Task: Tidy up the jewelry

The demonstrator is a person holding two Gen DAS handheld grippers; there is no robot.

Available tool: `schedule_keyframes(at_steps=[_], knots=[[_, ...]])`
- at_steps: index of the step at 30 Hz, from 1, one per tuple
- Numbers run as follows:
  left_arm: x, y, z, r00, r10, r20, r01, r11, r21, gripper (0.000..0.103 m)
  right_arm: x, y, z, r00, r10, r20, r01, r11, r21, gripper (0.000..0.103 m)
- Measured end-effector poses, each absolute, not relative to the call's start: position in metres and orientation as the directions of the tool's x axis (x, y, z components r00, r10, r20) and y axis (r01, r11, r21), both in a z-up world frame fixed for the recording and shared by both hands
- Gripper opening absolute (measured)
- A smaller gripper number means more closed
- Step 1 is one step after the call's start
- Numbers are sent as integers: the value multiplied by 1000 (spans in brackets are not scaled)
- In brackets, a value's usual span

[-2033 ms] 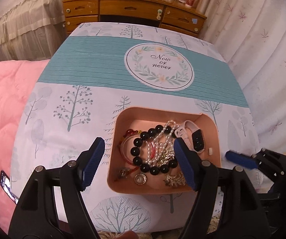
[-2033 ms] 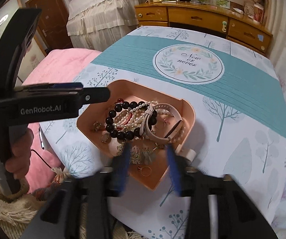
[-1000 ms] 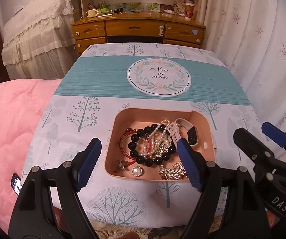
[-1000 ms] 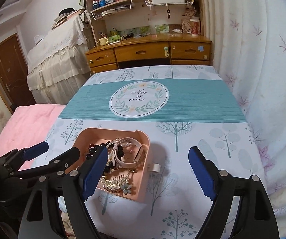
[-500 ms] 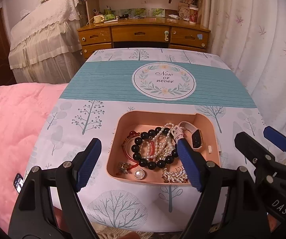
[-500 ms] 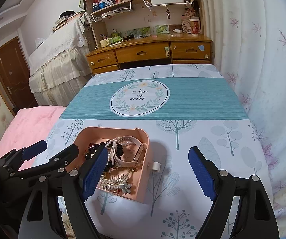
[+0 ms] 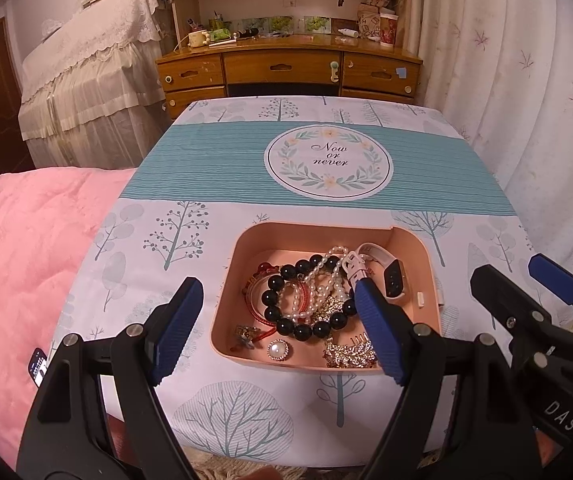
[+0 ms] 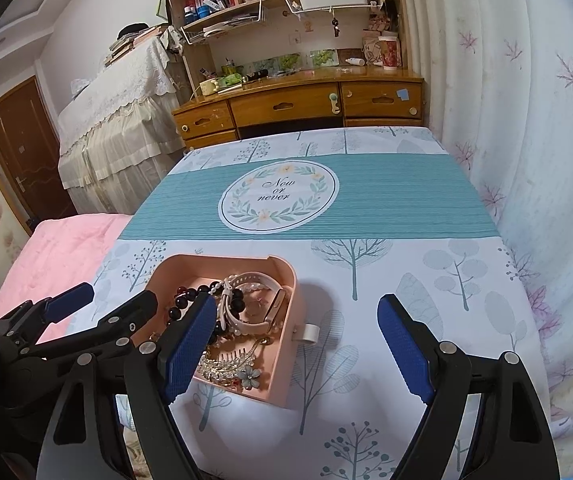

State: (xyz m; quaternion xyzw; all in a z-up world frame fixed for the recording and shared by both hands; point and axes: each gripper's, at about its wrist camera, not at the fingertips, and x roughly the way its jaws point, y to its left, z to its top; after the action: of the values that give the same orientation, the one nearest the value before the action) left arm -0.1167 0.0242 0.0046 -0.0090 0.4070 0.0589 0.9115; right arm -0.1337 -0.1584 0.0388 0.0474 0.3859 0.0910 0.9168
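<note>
1. Sitting heaped in the pink tray, the jewelry lies all in one place: a black bead bracelet ringed round a pearl strand, a pale strapped watch toward the tray's right side, a gold hair comb and a round pearl brooch along the near wall.
2. Resting on the tree-print tablecloth, the tray is near the table's front edge, with a small white loop on the cloth just beside its right wall.
3. Hovering short of the near wall, the left gripper has its jaws spread wide and empty; the tray lies straight ahead, the heap roughly between its fingers.
4. Standing off to the tray's right, the right gripper is likewise wide apart and empty; only its left finger overlaps the tray, the rest faces bare cloth.
5. Judging by that, the left gripper is better lined up on the heap, the right nearer the watch and loop.
6. Whether the pile awaits sorting or has been gathered here, the views cannot settle.
</note>
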Motion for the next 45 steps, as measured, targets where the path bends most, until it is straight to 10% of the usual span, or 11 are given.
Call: schedule_keyframes(at_steps=[45], knots=[[-122,26,23,679,97,-727,-118,993,23,76,-147,-155,63,738,155,-657,-108,988,112,84]])
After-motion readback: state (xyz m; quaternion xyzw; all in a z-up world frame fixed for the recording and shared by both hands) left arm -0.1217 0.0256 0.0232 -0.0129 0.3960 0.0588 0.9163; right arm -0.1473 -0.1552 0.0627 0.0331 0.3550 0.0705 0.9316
